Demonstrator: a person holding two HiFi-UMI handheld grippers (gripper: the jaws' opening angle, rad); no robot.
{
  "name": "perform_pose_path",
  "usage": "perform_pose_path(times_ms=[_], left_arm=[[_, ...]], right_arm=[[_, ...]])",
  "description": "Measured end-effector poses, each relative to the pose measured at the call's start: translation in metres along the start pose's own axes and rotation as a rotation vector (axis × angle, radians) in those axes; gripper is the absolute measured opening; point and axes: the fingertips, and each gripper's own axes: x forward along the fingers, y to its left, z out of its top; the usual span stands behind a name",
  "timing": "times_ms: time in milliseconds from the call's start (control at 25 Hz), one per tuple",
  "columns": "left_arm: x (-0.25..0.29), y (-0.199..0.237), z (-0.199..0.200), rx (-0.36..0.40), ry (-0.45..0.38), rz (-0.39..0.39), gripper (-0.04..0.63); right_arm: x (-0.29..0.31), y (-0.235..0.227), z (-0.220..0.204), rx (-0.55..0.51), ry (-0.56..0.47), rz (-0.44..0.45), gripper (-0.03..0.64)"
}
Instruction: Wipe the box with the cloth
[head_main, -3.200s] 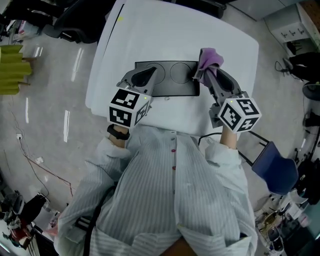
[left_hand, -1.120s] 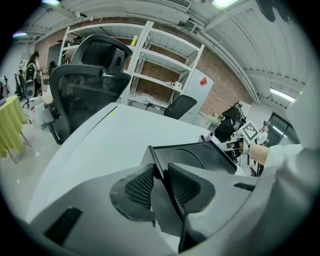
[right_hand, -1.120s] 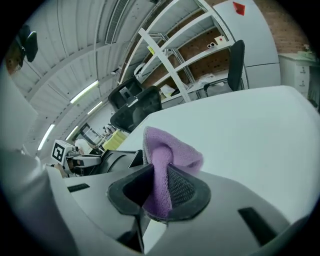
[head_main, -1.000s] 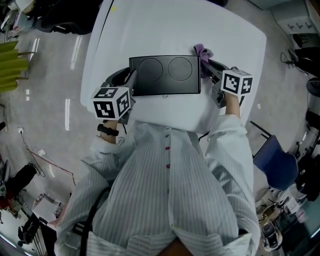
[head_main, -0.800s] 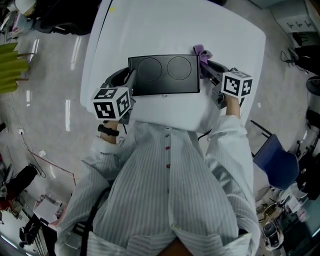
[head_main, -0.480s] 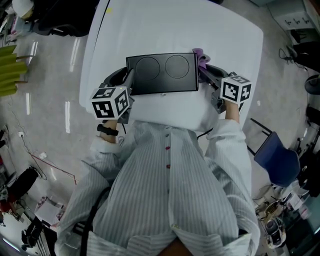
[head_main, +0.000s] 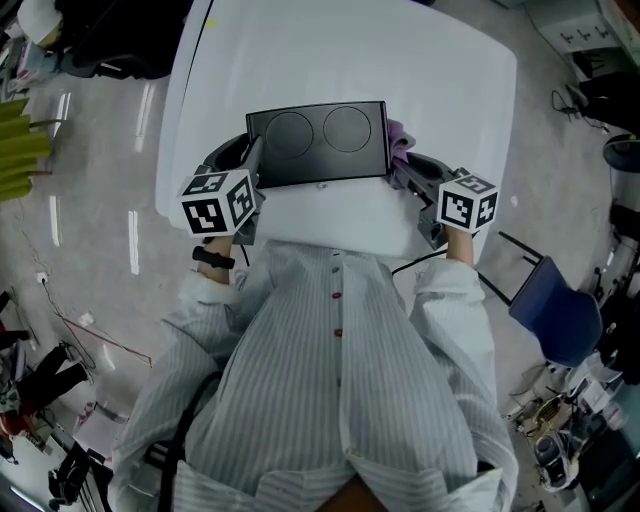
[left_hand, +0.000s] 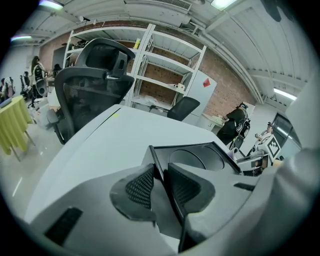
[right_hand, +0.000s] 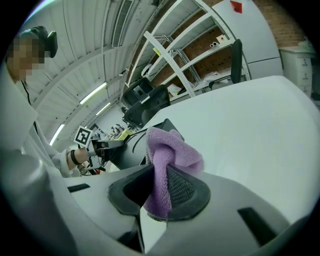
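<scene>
A flat black box with two round recesses is held up over the white table. My left gripper is shut on the box's left edge; in the left gripper view that thin edge runs between the two pads of the left gripper. My right gripper is shut on a purple cloth, which rests against the box's right side. In the right gripper view the cloth bulges out of the right gripper, with the box just behind it.
A black office chair stands at the table's far left corner and metal shelves line the brick wall. A blue chair is on the floor at the right, yellow objects at the left. People stand in the background.
Since 3.2 s ago the box has come up off the table in the left gripper. Over the last second the cloth has slid along the box's right side toward the person.
</scene>
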Motion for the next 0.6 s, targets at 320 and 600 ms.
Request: perform_pose_path(times_ms=[320, 600], left_arm=[[-0.002, -0.001, 0.002, 0.004, 0.001, 0.0, 0.08], [-0.004, -0.003, 0.001, 0.006, 0.002, -0.012, 0.08]], right_arm=[[-0.014, 0.014, -0.025, 0.027, 0.01, 0.007, 0.074], [-0.019, 0.012, -0.029, 0.003, 0.018, -0.017, 0.075]])
